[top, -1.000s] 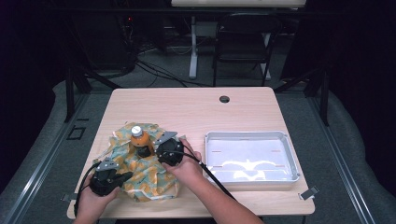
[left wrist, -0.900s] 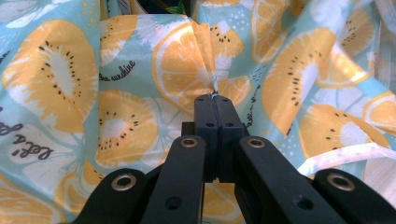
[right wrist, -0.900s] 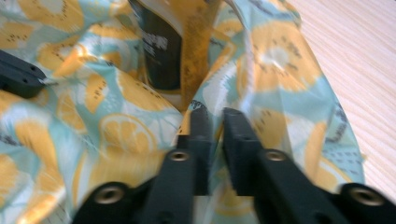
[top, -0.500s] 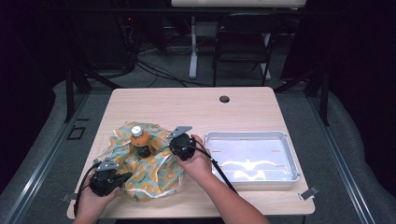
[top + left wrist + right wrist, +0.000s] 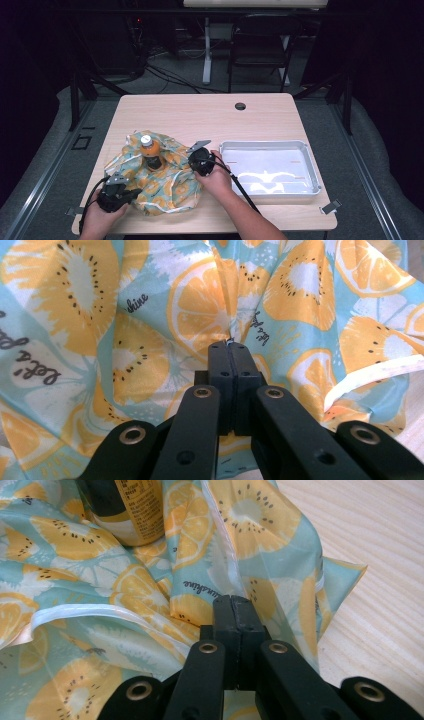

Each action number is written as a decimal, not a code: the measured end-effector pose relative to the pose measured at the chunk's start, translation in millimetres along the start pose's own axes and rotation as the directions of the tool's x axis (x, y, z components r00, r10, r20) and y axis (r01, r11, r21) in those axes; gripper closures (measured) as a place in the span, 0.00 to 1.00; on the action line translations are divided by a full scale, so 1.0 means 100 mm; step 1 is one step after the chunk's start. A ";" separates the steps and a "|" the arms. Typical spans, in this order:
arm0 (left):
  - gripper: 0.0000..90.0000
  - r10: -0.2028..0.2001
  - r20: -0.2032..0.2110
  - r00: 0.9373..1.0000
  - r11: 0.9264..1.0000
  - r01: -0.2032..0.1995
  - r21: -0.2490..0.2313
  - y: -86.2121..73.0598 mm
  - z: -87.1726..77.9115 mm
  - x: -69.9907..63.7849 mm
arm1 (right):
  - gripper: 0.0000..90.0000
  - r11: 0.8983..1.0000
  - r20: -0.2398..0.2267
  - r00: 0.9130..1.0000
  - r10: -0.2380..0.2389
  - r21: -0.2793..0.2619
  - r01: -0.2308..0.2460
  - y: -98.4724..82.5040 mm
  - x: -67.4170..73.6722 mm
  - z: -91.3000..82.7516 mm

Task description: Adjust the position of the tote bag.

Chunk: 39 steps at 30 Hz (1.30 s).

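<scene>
Cloth (image 5: 160,182), fruit-printed, is lying bunched on the table's (image 5: 200,115) left half, with a bottle (image 5: 150,150) standing on it. Left gripper (image 5: 231,347) is being kept clenched on a cloth fold at the near edge. Right gripper (image 5: 234,602) is being kept clenched on a fold at the right edge, beside the tray (image 5: 305,147).

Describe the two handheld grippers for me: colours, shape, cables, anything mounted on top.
Both are black. The left gripper and right gripper each have two flat black jaws on linked arms with round metal pivots. A grey three-cornered plate sits on top of each, and a black cable trails back along each bare forearm; no sleeves visible.
</scene>
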State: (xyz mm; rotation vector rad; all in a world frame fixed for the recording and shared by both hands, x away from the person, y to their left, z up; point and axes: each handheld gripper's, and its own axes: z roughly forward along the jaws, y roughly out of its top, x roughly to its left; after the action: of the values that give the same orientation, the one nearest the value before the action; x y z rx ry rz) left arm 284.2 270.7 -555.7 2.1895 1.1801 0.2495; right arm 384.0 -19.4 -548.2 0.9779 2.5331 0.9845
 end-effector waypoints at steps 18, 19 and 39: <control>0.86 -0.054 -0.006 0.999 0.981 0.052 -0.188 0.08 -0.41 0.05 | 1.00 0.999 -0.024 0.999 0.025 -0.030 -0.025 -0.02 -0.01 0.00; 0.85 -0.053 -0.015 0.998 0.981 0.050 -0.188 0.08 -0.44 0.06 | 1.00 0.999 -0.026 0.999 0.027 -0.030 -0.028 -0.02 -0.01 0.00; 0.60 -0.021 -0.186 0.982 0.982 -0.015 -0.190 0.52 -0.21 0.29 | 1.00 0.999 -0.039 0.999 0.035 -0.036 -0.036 -0.04 0.01 0.02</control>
State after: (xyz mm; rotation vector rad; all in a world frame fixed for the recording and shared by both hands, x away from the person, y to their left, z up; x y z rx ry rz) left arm 327.4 282.8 -511.4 2.0305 1.2061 0.5548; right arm 382.2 -20.0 -552.6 1.0063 2.5273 1.0664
